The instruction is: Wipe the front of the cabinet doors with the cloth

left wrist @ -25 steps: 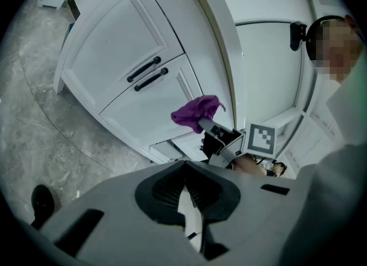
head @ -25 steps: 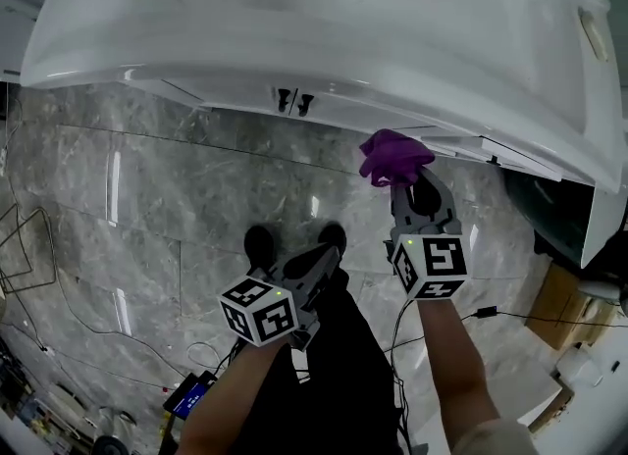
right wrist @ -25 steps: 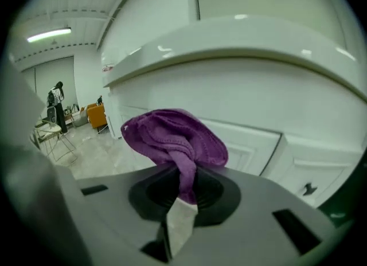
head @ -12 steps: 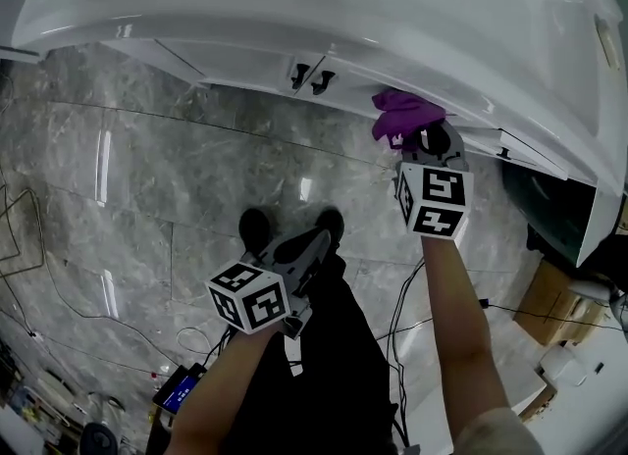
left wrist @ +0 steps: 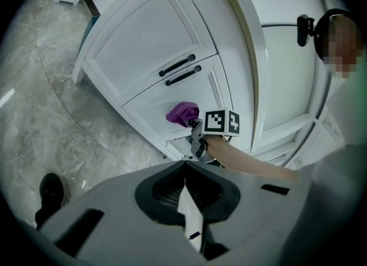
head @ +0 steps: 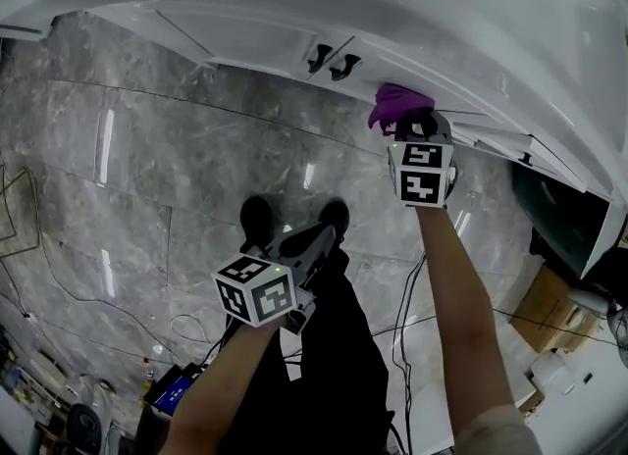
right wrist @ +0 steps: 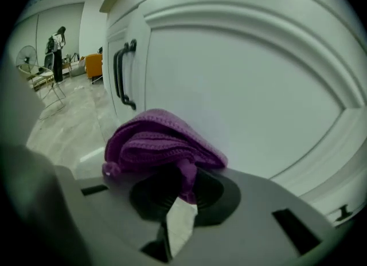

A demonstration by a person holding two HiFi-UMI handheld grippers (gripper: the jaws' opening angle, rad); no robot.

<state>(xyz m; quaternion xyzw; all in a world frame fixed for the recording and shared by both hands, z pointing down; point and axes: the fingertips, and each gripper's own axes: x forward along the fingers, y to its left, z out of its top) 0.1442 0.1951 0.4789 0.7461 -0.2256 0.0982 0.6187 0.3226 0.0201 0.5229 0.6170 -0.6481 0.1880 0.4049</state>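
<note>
The right claw (head: 413, 127) grips the purple cloth (head: 396, 104), which lies against the white cabinet door (right wrist: 241, 98) at upper centre, right of the black handles (head: 330, 59). The left claw (head: 316, 243), lower centre, is closed and empty.

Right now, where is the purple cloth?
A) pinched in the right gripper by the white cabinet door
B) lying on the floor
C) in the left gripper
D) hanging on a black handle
A: the right gripper view shows the purple cloth pinched in the right gripper, in front of the cabinet door; the left gripper is shut on nothing.
</note>
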